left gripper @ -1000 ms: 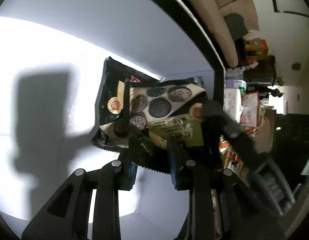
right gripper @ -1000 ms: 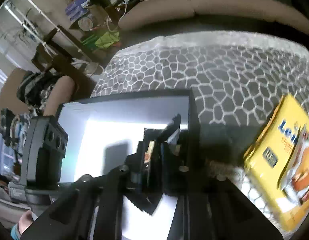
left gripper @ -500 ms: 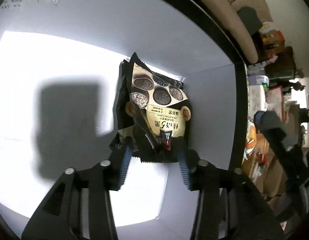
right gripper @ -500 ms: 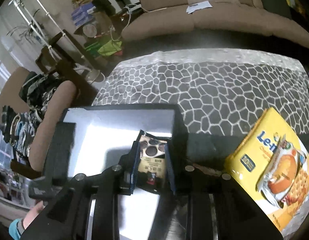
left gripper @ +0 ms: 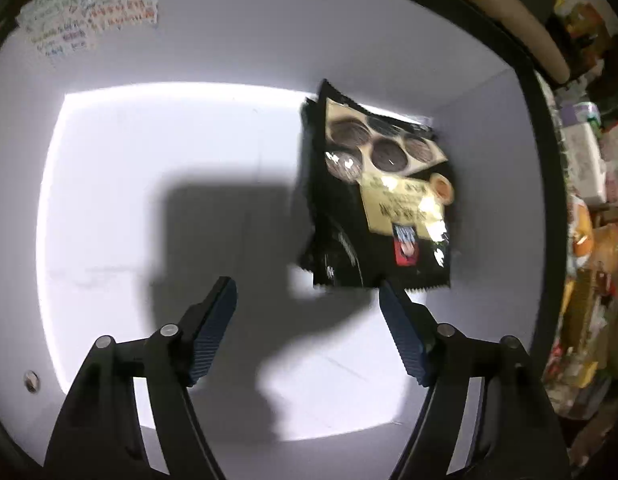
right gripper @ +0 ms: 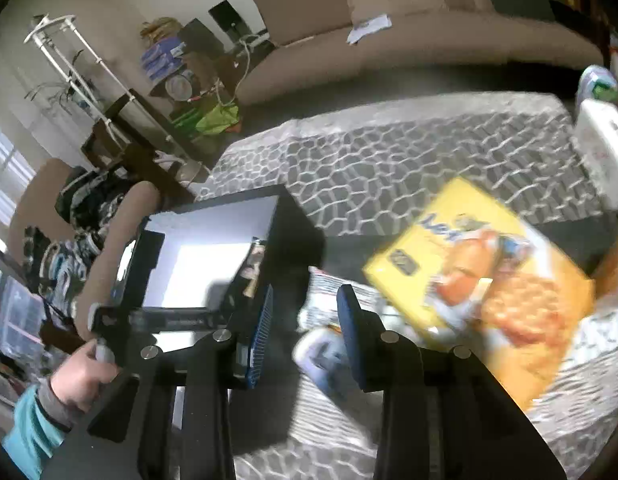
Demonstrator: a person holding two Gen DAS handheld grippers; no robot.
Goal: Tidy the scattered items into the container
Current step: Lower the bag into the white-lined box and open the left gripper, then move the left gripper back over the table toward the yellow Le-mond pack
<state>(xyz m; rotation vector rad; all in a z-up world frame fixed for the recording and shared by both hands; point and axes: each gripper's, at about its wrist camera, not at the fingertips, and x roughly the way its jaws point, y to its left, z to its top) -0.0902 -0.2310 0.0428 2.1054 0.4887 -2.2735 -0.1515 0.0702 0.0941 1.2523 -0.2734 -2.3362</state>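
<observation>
In the left wrist view my left gripper is open and empty over the white floor of the black-walled container. Black snack packets with dark round cookies printed on them lie loose against the container's right wall, just beyond my right fingertip. In the right wrist view my right gripper is open and empty, above the patterned cloth beside the container. The packets show inside its right wall. A yellow cracker box lies to the right of my right gripper.
A small blue and white packet and a striped packet lie between my right fingers on the grey cobble-patterned cloth. A white box stands at far right. A sofa is behind. Stickers mark the container wall.
My left gripper opened and let the snack packets drop in the container, then backed off. My right gripper let go, pulled out of the container and swung right toward the yellow box.
</observation>
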